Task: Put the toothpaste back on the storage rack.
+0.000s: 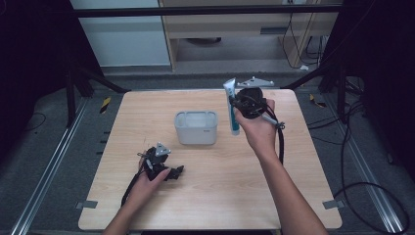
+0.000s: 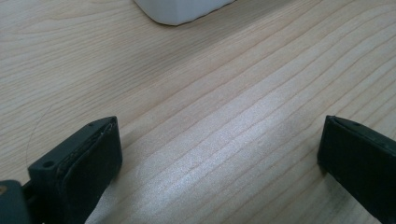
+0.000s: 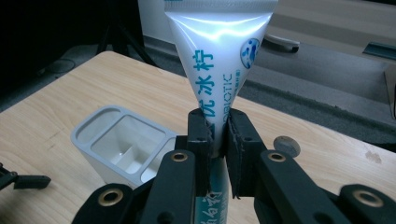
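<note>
My right gripper [image 1: 234, 104] [image 3: 217, 135] is shut on a white toothpaste tube with blue print [image 1: 231, 105] [image 3: 219, 65], held upright above the table with its flat crimped end up. The tube hangs just right of a grey-white holder box [image 1: 196, 127] [image 3: 109, 147], whose open top shows inner compartments. My left gripper [image 1: 176, 171] [image 2: 219, 158] rests low on the wooden table [image 1: 220, 186] at the front left, its jaws wide apart with bare wood between them. A corner of the holder box [image 2: 180, 10] lies ahead of it.
A small round grey disc [image 3: 286, 145] lies on the table beyond the right gripper. Black cables trail from both grippers. Beyond the table's far edge are the floor, black frame legs and a wooden cabinet.
</note>
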`<state>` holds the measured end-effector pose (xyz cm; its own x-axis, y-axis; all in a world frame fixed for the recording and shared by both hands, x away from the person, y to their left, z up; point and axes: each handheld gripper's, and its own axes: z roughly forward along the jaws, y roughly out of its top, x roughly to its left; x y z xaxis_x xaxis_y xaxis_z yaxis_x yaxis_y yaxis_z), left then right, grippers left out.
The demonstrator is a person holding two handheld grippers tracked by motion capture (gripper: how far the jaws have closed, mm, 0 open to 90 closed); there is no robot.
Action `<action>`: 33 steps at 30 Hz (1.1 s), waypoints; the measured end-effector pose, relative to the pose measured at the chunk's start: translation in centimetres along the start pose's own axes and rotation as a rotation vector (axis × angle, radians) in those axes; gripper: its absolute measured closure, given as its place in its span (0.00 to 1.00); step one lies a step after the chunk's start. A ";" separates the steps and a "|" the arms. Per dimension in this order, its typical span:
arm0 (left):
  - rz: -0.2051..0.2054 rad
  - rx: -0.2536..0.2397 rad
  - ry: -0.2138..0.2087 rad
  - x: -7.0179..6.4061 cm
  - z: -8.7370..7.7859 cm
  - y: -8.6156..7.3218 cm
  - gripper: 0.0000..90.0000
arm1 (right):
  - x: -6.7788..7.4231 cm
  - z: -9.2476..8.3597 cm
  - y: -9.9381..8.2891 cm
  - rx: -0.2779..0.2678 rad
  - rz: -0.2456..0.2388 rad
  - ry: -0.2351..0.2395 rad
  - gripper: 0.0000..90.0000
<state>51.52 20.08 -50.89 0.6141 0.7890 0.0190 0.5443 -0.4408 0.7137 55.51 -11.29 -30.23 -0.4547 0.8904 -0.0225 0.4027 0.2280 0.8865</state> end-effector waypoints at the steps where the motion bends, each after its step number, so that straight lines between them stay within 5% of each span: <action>1: 0.000 0.000 0.000 0.0 0.0 0.0 0.00 | 0.1 0.0 0.1 -0.005 -0.002 -0.001 0.90; 33: -0.001 -0.001 0.000 0.0 0.0 0.0 0.00 | 1.9 0.3 2.6 -0.110 -0.003 -0.013 0.90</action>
<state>51.52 20.08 -50.89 0.6138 0.7893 0.0184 0.5443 -0.4399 0.7143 55.96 -8.88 -28.07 -0.4455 0.8948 -0.0308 0.3114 0.1871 0.9317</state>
